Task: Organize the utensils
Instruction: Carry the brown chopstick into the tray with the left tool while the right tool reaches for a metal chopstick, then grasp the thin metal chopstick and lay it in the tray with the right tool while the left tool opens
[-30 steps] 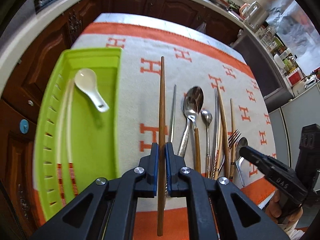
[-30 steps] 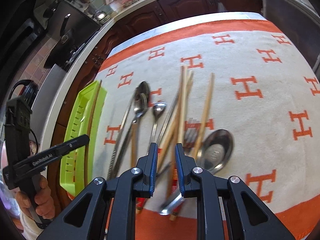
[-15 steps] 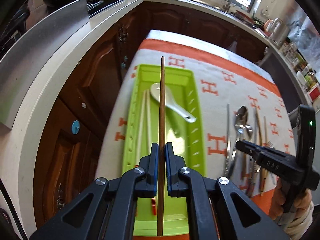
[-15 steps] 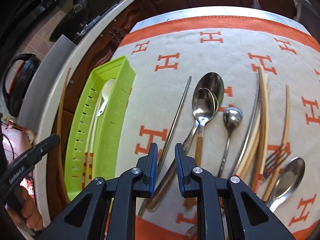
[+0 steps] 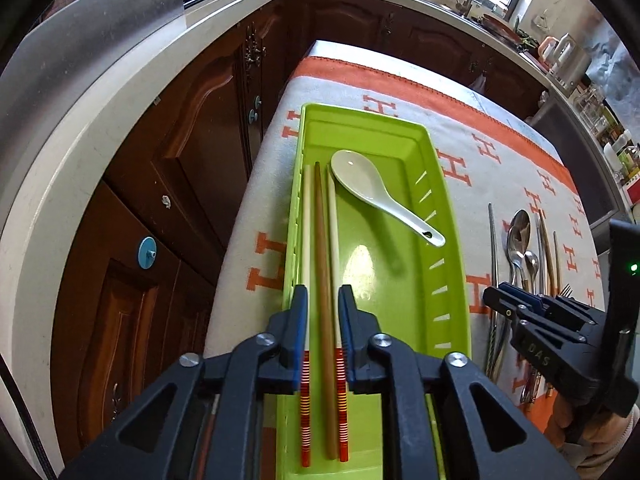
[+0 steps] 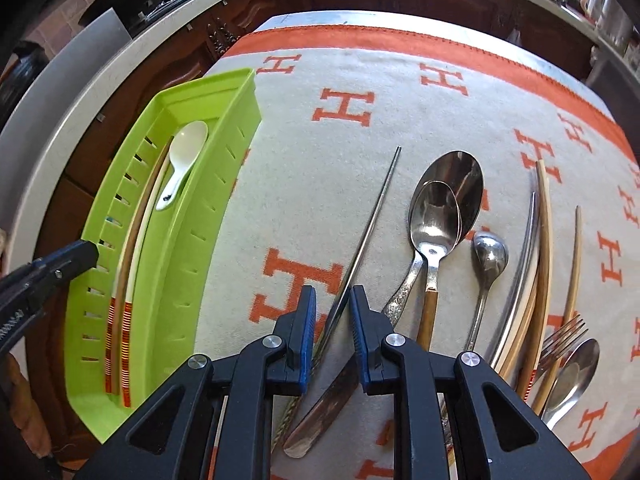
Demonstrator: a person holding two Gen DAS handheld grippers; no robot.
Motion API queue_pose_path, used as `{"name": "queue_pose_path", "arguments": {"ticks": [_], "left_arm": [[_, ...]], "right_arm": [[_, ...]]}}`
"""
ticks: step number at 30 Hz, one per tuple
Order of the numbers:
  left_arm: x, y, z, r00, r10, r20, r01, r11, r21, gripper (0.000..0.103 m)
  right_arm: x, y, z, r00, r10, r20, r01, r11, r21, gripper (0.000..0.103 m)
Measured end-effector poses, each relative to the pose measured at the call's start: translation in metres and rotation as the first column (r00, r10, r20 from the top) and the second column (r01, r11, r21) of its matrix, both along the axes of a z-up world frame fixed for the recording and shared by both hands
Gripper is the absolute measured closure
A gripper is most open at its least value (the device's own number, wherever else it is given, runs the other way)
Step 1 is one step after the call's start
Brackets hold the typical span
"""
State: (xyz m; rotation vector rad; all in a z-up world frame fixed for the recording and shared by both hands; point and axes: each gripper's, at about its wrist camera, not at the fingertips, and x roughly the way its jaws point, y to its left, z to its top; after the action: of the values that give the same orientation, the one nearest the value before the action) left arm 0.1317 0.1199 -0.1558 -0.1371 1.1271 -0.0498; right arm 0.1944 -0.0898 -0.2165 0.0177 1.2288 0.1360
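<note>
A lime green tray (image 5: 404, 148) (image 6: 200, 216) lies at the table's left edge. In it lie a white ceramic spoon (image 5: 376, 192) (image 6: 184, 152), two cream chopsticks with red striped ends (image 5: 306, 240), and a brown wooden chopstick (image 5: 322, 248) between them. My left gripper (image 5: 323, 300) is open just above the brown chopstick, its jaws apart on either side. My right gripper (image 6: 331, 300) is open over a metal chopstick (image 6: 372, 224) on the cloth. Right of it lie metal spoons (image 6: 444, 200), wooden chopsticks (image 6: 544, 240) and a fork (image 6: 560, 340).
The table has a cream cloth with orange H marks (image 6: 344, 108). Dark wooden cabinets (image 5: 192, 152) and a pale counter (image 5: 80, 128) stand close on the left of the tray. The right gripper shows in the left wrist view (image 5: 532, 308).
My left gripper carried the brown chopstick over the tray, then opened; the chopstick now lies in the tray between the cream pair. My right gripper moved left over the metal chopstick.
</note>
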Motion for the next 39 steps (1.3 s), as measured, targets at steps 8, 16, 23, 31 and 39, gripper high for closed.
{"name": "queue_pose_path", "arguments": {"ticks": [8, 16, 23, 31, 39], "left_arm": [[-0.021, 0.019, 0.033, 0.994, 0.05, 0.093, -0.054, 0.998, 0.033, 0.074], [-0.037, 0.041, 0.047, 0.982, 0.115, 0.151, -0.128, 0.989, 0.079, 0.057], [-0.042, 0.057, 0.049, 0.978, 0.143, 0.15, -0.153, 0.987, 0.054, 0.057], [-0.046, 0.069, 0.055, 0.969, 0.18, 0.169, -0.189, 0.981, 0.04, 0.056], [-0.043, 0.077, 0.052, 0.966, 0.212, 0.151, -0.218, 0.976, 0.024, 0.055]], "right_arm": [[-0.003, 0.001, 0.0, 0.999, -0.049, 0.023, 0.049, 0.999, -0.011, 0.096], [-0.014, -0.02, 0.021, 0.992, -0.124, -0.005, 0.123, 0.984, 0.126, 0.097], [-0.029, -0.025, 0.078, 0.986, -0.159, 0.051, 0.14, 0.954, 0.266, 0.097], [-0.032, 0.027, 0.131, 0.992, -0.051, 0.115, 0.009, 0.94, 0.341, 0.097], [-0.007, 0.105, 0.106, 0.997, 0.048, 0.054, -0.061, 0.954, 0.293, 0.097]]}}
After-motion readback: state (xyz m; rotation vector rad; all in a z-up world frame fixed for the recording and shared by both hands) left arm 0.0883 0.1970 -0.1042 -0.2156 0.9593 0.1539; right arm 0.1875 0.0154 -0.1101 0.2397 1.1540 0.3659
